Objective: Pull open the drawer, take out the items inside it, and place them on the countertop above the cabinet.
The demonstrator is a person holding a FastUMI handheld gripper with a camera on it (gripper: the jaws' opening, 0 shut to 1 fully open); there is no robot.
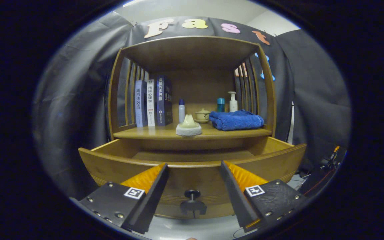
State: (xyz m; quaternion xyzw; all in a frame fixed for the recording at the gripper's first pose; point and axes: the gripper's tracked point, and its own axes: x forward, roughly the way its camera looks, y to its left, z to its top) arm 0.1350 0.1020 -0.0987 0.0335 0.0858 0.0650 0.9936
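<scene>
Wooden and pulled out toward me, the drawer point(192, 160) stands open below the counter point(165, 133); what I see of its inside looks bare. My gripper point(193, 171) is spread wide, pinching nothing, its fingers on either side of the dark knob point(192, 194). On the counter rest a folded blue towel point(236, 120), a pale lid-like piece point(188, 126), books point(153, 102) and small bottles point(233, 101).

The drawer point(192, 163) stands pulled out, its inside open from above beyond the spread tongs point(193, 173). Its knob point(192, 194) sits in the gap between the fingers, untouched. On the worktop point(165, 133) the front left stays bare; a small lid point(188, 126) blocks the middle edge, a towel point(236, 120) fills the right, books point(153, 102) and bottles point(181, 110) crowd the back
</scene>
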